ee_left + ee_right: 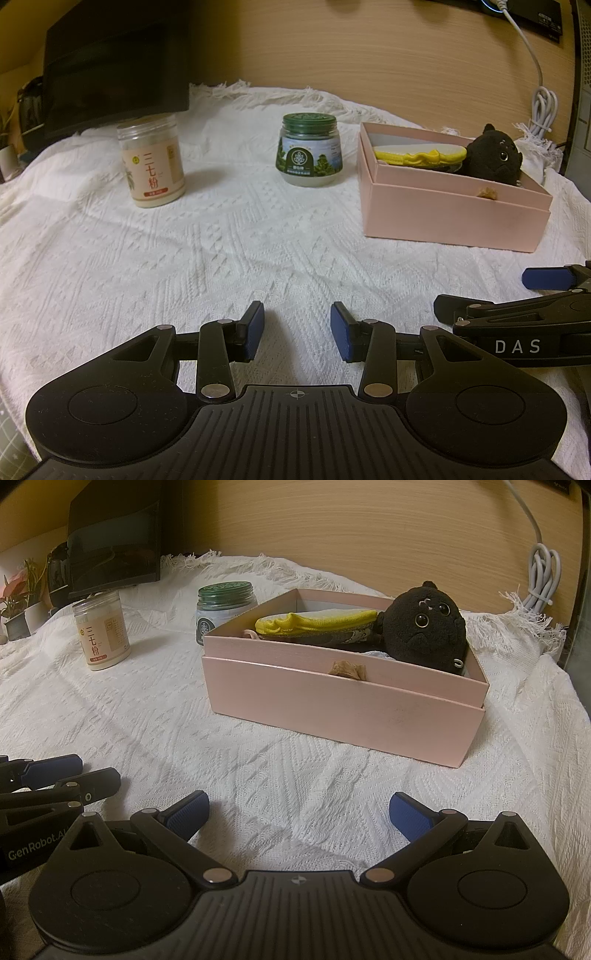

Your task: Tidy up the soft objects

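From where I sit, the sorting looks all but finished. The black round plush toy (424,631) and the flat yellow-trimmed fabric pouch (317,624) both lie inside the pale pink cardboard box (343,709), the plush at its right end and touching the pouch beside it. I see no loose soft item left on the white woven cloth (221,240) covering the desk; only the clear plastic jar with a cream label (151,166) and the green-lidded glass jar (309,151) stand there, well apart from the box, and neither is soft. My left gripper (297,328) has its jaws released with nothing between them, and my right gripper (299,812) is spread wider, also empty. Both hover low over bare cloth, the box ahead of the right jaws and ahead-right of the left.
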Demonstrator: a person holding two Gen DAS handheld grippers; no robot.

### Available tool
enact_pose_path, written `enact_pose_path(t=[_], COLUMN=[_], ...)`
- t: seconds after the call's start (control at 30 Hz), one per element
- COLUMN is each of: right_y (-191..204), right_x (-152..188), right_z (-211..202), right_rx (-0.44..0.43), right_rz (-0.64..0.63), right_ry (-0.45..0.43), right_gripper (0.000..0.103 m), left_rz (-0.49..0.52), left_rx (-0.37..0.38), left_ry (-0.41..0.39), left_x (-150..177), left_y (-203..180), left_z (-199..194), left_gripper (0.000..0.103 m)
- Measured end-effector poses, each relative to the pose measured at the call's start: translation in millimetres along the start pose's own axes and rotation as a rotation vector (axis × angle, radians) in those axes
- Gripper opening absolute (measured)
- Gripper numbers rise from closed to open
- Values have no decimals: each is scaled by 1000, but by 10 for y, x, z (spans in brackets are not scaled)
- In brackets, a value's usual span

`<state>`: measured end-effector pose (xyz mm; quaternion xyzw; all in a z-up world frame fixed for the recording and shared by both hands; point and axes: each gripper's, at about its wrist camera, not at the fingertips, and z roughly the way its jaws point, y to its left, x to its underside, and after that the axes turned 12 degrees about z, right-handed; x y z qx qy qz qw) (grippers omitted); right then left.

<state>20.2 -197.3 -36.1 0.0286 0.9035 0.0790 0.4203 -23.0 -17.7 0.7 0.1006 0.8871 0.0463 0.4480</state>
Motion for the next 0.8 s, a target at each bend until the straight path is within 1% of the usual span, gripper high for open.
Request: enact_pose_path(t=[0.8], right_y=[2], right_x=[3], right_z=[3], right_rx=[0], right_rz=[0], right_ry=[0], right_gripper=[103], left_rz=[-1], left_rx=[8], left_ry=[4], left_x=[-8], left_y=[11], left_z=[-2], left_gripper=[44])
